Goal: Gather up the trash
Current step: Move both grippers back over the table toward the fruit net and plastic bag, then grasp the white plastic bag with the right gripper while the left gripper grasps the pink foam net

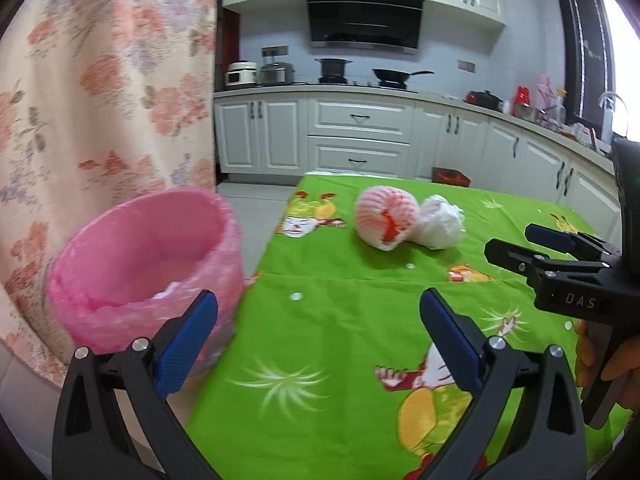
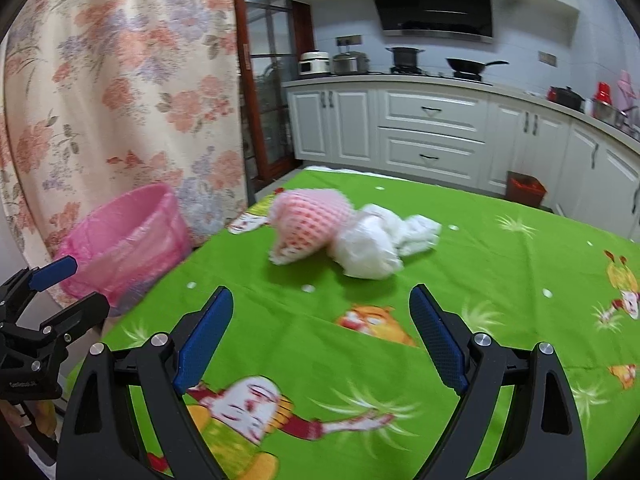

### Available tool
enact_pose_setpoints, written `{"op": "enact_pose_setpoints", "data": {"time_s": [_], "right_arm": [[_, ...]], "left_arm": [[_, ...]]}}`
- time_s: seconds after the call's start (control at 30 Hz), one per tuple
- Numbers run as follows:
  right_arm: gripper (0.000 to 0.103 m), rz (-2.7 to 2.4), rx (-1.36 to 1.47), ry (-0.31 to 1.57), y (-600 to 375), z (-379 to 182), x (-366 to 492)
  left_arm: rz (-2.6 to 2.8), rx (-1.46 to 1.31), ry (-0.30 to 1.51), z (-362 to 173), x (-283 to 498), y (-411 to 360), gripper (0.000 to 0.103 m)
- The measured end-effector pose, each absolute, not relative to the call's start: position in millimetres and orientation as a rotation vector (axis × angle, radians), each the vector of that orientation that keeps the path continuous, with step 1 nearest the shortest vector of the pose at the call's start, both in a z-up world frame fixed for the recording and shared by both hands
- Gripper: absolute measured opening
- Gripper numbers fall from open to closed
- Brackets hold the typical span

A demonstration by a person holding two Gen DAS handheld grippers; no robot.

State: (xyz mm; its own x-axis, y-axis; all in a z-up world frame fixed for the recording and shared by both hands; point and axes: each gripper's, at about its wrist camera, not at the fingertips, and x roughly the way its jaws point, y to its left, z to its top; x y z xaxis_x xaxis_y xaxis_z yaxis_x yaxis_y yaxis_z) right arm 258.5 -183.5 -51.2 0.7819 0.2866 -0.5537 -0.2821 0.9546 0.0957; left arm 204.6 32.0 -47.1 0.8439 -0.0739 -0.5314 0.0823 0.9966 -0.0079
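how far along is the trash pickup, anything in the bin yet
Something white already lies at the bottom of the pink bin, so some trash may be in. Nothing is in hand: the left gripper and right gripper are both open and empty above the green tablecloth. Left to collect: the pink foam net and the white crumpled bag beside it, plus small white scraps on the cloth.

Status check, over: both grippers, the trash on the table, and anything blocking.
Left gripper open, empty. Right gripper open, empty. Foam fruit net and white plastic wad touching on green tablecloth; pink-lined bin beside table. Path clear.
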Motion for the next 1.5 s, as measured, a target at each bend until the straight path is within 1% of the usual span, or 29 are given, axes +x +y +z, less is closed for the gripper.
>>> {"op": "enact_pose_setpoints", "data": {"time_s": [0.27, 0.53, 0.7, 1.1, 1.3, 1.37, 1.43, 1.5], "right_arm": [[0.085, 0.231, 0.020, 0.638, -209, -64, 265], [0.085, 0.182, 0.038, 0.679, -220, -78, 284], [0.085, 0.166, 0.024, 0.693, -215, -83, 304], [0.085, 0.173, -0.019, 0.732, -188, -91, 373], [0.084, 0.181, -0.061, 0.767, -173, -99, 394], [0.069, 0.184, -0.052, 0.768, -174, -100, 394], [0.040, 0.188, -0.046, 0.756, -179, -98, 390], [0.032, 0.187, -0.054, 0.758, -183, -99, 386]], "left_arm": [[-0.102, 0.030, 0.599, -61, 230, 6, 0.098], [-0.083, 0.041, 0.626, -76, 255, -2, 0.098], [-0.039, 0.037, 0.630, -85, 263, 1, 0.098], [-0.021, 0.011, 0.623, -86, 265, 18, 0.098], [-0.033, 0.031, 0.629, -88, 266, 19, 0.098], [-0.038, 0.025, 0.630, -89, 268, 19, 0.098], [-0.047, 0.016, 0.634, -89, 272, 18, 0.098], [-0.061, 0.009, 0.637, -89, 278, 14, 0.098]]}}
